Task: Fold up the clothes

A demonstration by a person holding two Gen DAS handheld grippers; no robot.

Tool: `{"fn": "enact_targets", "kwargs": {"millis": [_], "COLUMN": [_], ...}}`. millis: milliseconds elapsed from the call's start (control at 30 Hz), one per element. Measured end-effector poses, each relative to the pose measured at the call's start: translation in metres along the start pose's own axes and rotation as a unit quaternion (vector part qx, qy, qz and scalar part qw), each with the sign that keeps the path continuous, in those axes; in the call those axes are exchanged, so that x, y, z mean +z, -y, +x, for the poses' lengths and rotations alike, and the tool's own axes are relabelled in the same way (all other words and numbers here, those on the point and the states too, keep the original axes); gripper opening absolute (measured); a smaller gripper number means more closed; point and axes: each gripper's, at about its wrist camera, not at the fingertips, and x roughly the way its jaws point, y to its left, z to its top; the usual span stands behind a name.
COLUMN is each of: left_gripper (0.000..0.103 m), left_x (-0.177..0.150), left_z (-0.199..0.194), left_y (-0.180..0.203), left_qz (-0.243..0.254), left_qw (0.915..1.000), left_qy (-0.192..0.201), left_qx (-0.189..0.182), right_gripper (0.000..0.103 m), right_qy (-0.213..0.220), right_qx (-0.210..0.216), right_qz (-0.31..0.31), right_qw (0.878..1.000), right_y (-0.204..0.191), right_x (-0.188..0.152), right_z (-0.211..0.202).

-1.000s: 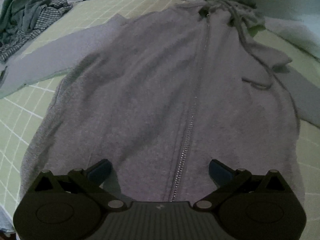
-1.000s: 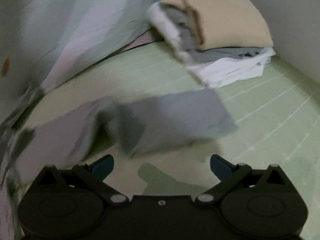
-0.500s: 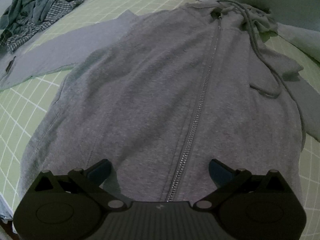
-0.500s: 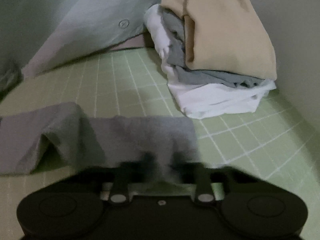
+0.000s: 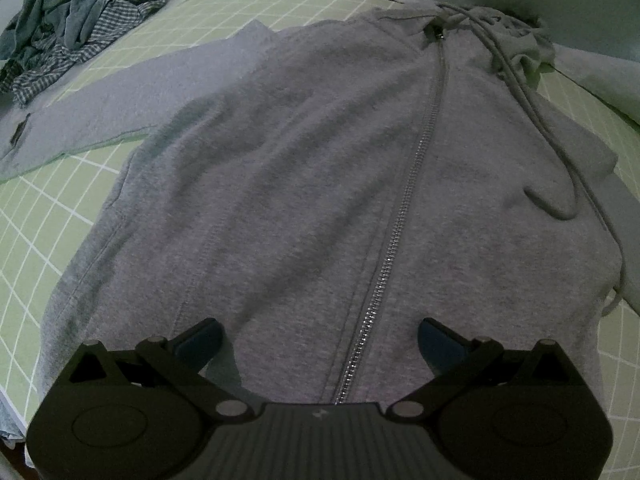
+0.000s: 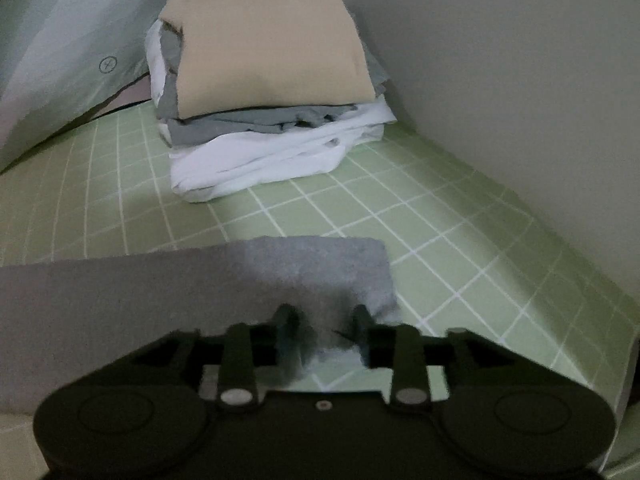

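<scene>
Right wrist view: sleeve cuff (image 6: 320, 276) is pinched by the right gripper (image 6: 323, 330), while left gripper (image 5: 318, 340) fingers are spread wide over the grey hoodie (image 5: 320, 168).

A pale green surface (image 5: 40, 208) ruled with a white grid is seen in both views, and on it a grey zip-front hoodie (image 5: 304, 184) is laid flat, front up, one sleeve stretched out to the left. A crumpled heap of dark green and checked clothes (image 5: 68, 36) is found at the far left corner, well apart from the hoodie's body. In the right wrist view a folded stack (image 6: 264, 92) (tan on top, grey beneath, white at the bottom) is set near the far wall, with the grey sleeve end (image 6: 312, 276) lying on the grid before it.
</scene>
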Motion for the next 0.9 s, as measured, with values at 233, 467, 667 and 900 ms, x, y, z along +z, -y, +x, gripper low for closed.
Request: {"fn": "enact_targets", "kwargs": {"millis": [233,467,667,900], "left_gripper": [0.103,0.103,0.103,0.103], "left_x": [-0.002,-0.001,-0.004,-0.010], "left_z": [0.000,-0.001,-0.002,-0.007], "left_y": [0.000,-0.001,-0.001,-0.004], "left_qz": [0.000,0.000,0.000,0.006], "left_qw": [1.0000,1.0000,0.9999,0.9997], "left_qy": [0.003,0.003,0.014,0.023], "left_qx": [0.000,0.000,-0.001,-0.007], "right_gripper": [0.074,0.042,0.030,0.079], "right_qy": [0.010,0.005,0.008,0.015], "right_qx": [0.015,0.023,0.003,-0.043], "right_qz": [0.101,0.060,0.077,0.043], "right_qw": [0.995,0.998,0.997,0.998], "right_y": [0.030,0.033,0.039,0.018], "right_x": [-0.003,-0.008,0.001,0.000], "right_z": [-0.006,0.000,0.005,-0.016]}}
